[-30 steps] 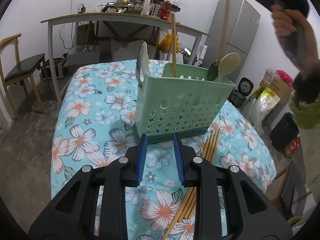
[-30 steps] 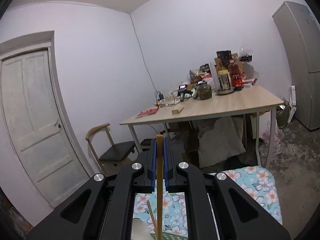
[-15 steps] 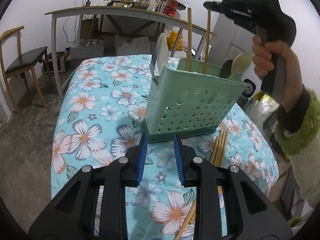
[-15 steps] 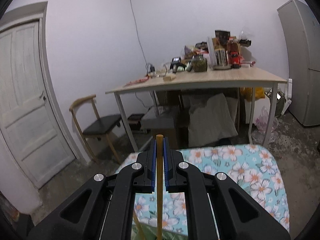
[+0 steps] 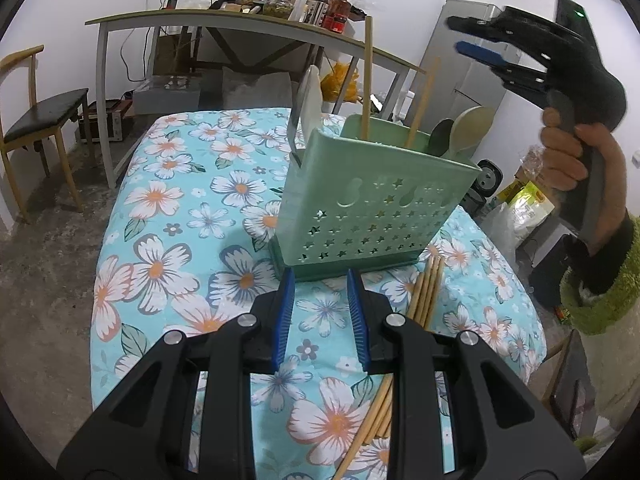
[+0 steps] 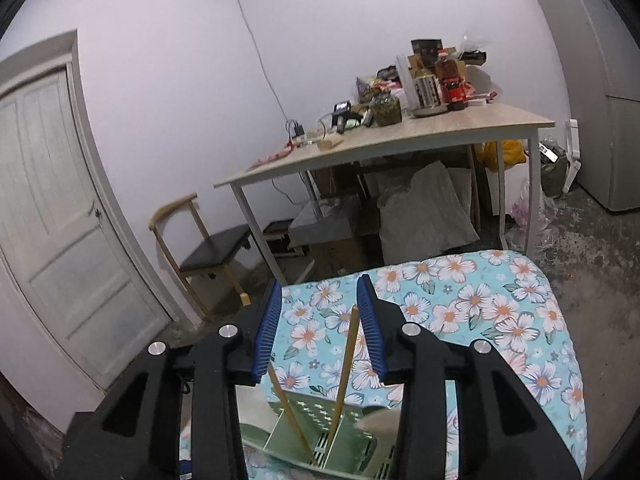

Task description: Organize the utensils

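Note:
A green perforated utensil holder (image 5: 372,204) stands on the floral tablecloth (image 5: 168,216). Two wooden chopsticks (image 5: 367,76) stand in it, with spoons (image 5: 472,130) and a white utensil (image 5: 310,98). Several more chopsticks (image 5: 424,300) lie on the cloth right of my left gripper (image 5: 320,316), which is open and empty just in front of the holder. My right gripper (image 6: 316,324) is open and empty above the holder (image 6: 320,432); it also shows in the left wrist view (image 5: 492,52), held high at right. A chopstick (image 6: 346,376) stands free between its fingers.
A wooden table (image 6: 400,140) with bottles and clutter stands behind. A chair (image 6: 200,248) and a door (image 6: 52,240) are at left. A grey fridge (image 6: 592,80) is at right. Bags and a black bin lie on the floor right of the cloth.
My right gripper lowered a chopstick into the holder, then opened and let it go. The chopstick now stands in the holder. My left gripper stayed open and shifted slightly.

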